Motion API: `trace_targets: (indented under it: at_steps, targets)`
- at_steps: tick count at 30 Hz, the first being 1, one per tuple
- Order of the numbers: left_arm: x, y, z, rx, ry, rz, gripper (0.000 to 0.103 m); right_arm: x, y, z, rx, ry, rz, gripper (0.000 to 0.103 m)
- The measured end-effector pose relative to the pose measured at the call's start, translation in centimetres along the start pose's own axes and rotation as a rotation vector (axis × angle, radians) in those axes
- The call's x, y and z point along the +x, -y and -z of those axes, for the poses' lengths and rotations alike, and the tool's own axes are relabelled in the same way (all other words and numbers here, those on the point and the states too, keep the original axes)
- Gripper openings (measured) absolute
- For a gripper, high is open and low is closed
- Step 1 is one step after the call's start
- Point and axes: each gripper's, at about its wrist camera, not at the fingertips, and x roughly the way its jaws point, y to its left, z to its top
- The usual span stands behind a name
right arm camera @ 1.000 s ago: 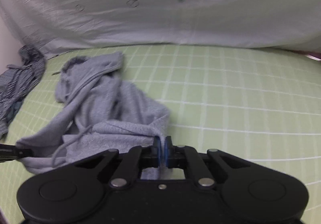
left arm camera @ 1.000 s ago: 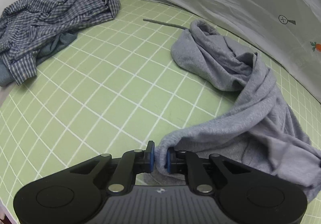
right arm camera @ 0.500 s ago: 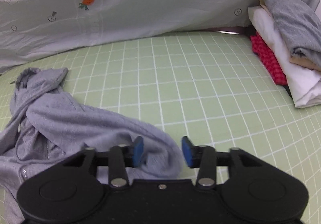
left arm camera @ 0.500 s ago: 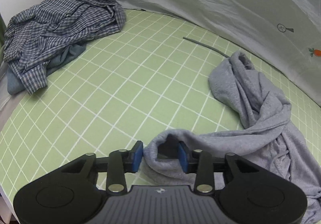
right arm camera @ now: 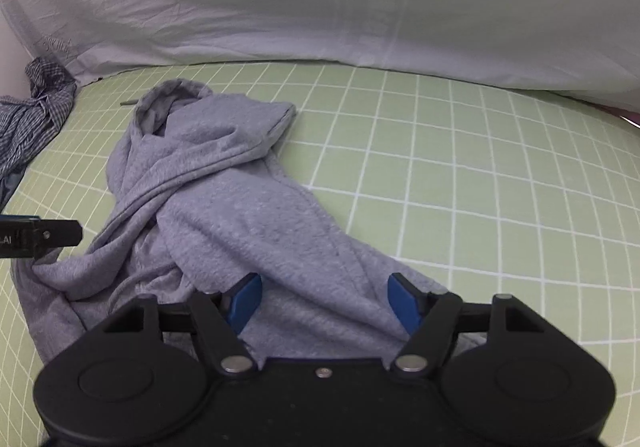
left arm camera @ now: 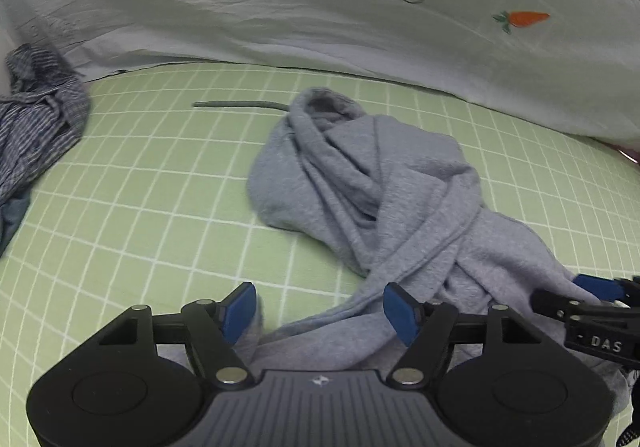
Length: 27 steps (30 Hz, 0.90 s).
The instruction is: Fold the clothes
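A grey hoodie (left arm camera: 372, 183) lies crumpled and twisted on the green checked mat (left arm camera: 152, 175), hood at the far end. My left gripper (left arm camera: 320, 311) hovers over its near left edge, jaws opening, blue pads (left arm camera: 240, 305) apart with a fold of cloth loose below them. In the right wrist view the hoodie (right arm camera: 224, 183) runs toward my right gripper (right arm camera: 324, 303), whose jaws stand open over the cloth without pressing it. The right gripper's fingers (left arm camera: 596, 287) show at the right edge of the left view, and the left gripper's finger (right arm camera: 44, 235) at the left edge of the right view.
A blue checked shirt (left arm camera: 36, 135) is heaped at the far left of the mat. A pale sheet with carrot prints (left arm camera: 360, 7) drapes along the back. A grey drawstring (left arm camera: 240, 105) trails from the hood across the mat.
Both grippers let go of the hoodie's hem and opened. The left view swung right, toward the hoodie; the right view swung back left after showing a clothes stack at the right.
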Motion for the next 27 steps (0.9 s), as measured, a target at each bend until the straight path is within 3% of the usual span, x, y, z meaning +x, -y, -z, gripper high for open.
trace_targets:
  at_steps: [2,4,5,6,7,13,17,20,22,24,25,27]
  targets:
    - [0.9,1.1,-0.2,0.022,-0.018,0.046,0.071,0.4,0.2,0.0,-0.004,-0.01,-0.016,0.026]
    - [1.9,1.8,-0.3,0.021,-0.039,0.053,0.069,0.1,0.7,-0.1,-0.002,0.003,-0.017,0.011]
    - [2.4,2.2,-0.3,0.022,-0.049,0.059,0.054,-0.4,1.1,-0.1,0.0,0.025,-0.006,0.006]
    - [2.8,2.3,-0.3,0.025,-0.057,0.081,0.026,-0.9,1.5,-0.1,0.003,0.053,0.016,0.006]
    - [3.2,2.4,-0.3,0.024,-0.068,0.087,0.016,-1.4,2.0,-0.3,0.008,0.079,0.04,0.005]
    - [1.5,-0.8,-1.3,-0.09,0.001,0.026,0.013,-4.8,8.8,-2.0,0.133,0.191,0.291,0.004]
    - [-2.1,-5.9,-2.9,-0.2,0.113,-0.143,0.013,-7.8,15.5,-1.7,0.261,0.227,0.561,0.004]
    - [-4.5,-10.6,-3.2,-0.333,0.17,-0.342,0.013,-10.2,19.7,-0.3,0.364,0.221,0.719,0.004]
    - [-5.4,-13.7,-3.1,-0.416,0.169,-0.467,0.013,-11.5,21.8,0.9,0.418,0.198,0.796,0.004]
    - [-5.7,-16.0,-2.5,-0.471,0.119,-0.548,0.016,-11.7,22.9,2.2,0.464,0.151,0.82,0.005]
    - [-5.7,-16.7,-2.0,-0.498,0.09,-0.56,0.017,-11.5,22.9,2.8,0.471,0.128,0.818,0.009]
    - [-5.9,-16.8,-1.1,-0.526,0.084,-0.514,0.026,-11.1,22.2,4.0,0.466,0.107,0.793,0.036]
